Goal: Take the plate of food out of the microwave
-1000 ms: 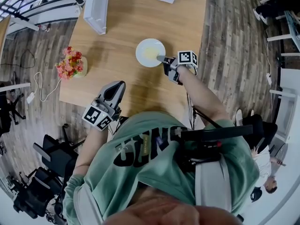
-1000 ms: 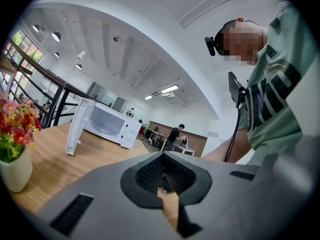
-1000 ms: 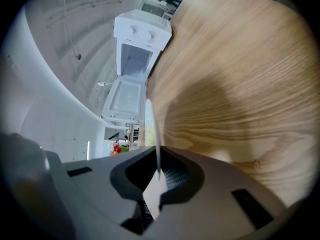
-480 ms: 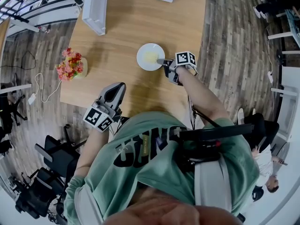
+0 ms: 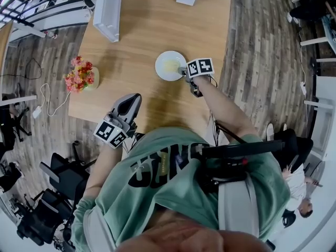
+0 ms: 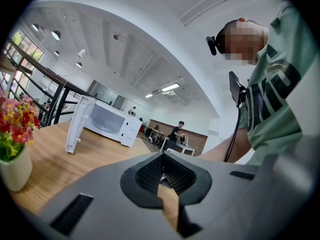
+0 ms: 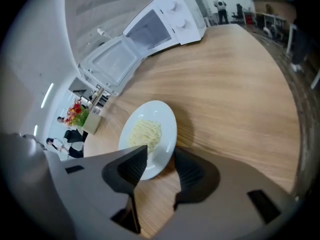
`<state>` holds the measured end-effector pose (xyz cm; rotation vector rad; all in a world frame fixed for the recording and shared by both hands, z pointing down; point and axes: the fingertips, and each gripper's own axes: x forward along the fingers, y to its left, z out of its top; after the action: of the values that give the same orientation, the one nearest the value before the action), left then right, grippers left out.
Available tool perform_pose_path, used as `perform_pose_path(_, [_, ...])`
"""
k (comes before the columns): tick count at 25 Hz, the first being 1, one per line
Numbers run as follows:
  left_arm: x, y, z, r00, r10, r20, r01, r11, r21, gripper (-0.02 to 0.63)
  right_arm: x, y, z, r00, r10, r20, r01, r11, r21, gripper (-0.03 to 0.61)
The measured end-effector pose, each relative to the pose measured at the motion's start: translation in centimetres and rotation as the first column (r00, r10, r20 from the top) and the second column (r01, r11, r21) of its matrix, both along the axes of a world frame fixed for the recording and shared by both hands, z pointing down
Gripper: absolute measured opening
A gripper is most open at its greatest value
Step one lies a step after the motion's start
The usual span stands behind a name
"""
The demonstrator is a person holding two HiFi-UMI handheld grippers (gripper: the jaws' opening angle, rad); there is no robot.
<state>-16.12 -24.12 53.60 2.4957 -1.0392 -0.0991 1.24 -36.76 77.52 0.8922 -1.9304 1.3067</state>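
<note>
Opening right tool (image 7: 160, 165), earlier clamp on plate (image 7: 155, 115) rim gone.

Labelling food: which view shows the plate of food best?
Right gripper view: the plate sits central and large, its pale yellow food clearly visible. Head view shows it small, from above, on the table. Left gripper view doesn't show it.

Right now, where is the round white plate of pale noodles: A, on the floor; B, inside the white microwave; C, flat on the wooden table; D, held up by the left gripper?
C: the round white plate of pale noodles lies flat on the wooden table, clear of the open white microwave.
</note>
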Motion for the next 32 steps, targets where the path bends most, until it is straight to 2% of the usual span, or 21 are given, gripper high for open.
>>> perform_pose_path(3, [0.1, -0.1, -0.2, 1.000, 0.003, 0.001, -0.003, 1.000, 0.006, 0.006, 0.4, -0.6, -0.4, 0.994, -0.053, -0.091, 0.060, 0.995, 0.076, 0.230])
perform_pose_path(6, [0.4, -0.1, -0.2, 1.000, 0.007, 0.001, -0.007, 1.000, 0.007, 0.006, 1.0, -1.4, -1.6, 0.991, -0.065, -0.113, 0.084, 0.982, 0.170, 0.230])
perform_pose_path(10, [0.4, -0.1, -0.3, 1.000, 0.008, 0.002, -0.008, 1.000, 0.008, 0.006, 2.1, -2.0, -3.4, 1.000, -0.008, -0.017, 0.011, 0.976, 0.218, 0.230])
perform_pose_path(18, [0.3, -0.3, -0.8, 1.000, 0.018, -0.017, -0.017, 0.999, 0.032, 0.006, 6.0, -0.2, -5.6, 0.984, 0.075, 0.159, -0.107, 0.975, 0.197, 0.229])
perform_pose_path(23, [0.5, -0.6, -1.6, 0.995, 0.091, -0.035, -0.089, 0.994, 0.060, 0.006, 8.4, 2.9, -8.6, 0.947, 0.155, 0.283, -0.215, 0.957, 0.193, 0.229])
perform_pose_path(26, [0.7, -0.6, -2.0, 0.986, 0.162, -0.040, -0.160, 0.985, 0.064, 0.006, 10.4, 5.9, -10.4, 0.910, 0.233, 0.344, -0.312, 0.930, 0.193, 0.222])
perform_pose_path(29, [1.8, -0.7, -2.9, 0.973, 0.231, -0.012, -0.229, 0.971, 0.071, 0.005, 13.3, 8.4, -12.7, 0.852, 0.319, 0.416, -0.428, 0.882, 0.200, 0.149])
perform_pose_path(32, [4.4, -0.2, -4.7, 0.969, 0.243, 0.040, -0.246, 0.963, 0.113, 0.006, 17.2, 10.3, -14.8, 0.812, 0.328, 0.482, -0.477, 0.850, 0.224, 0.065])
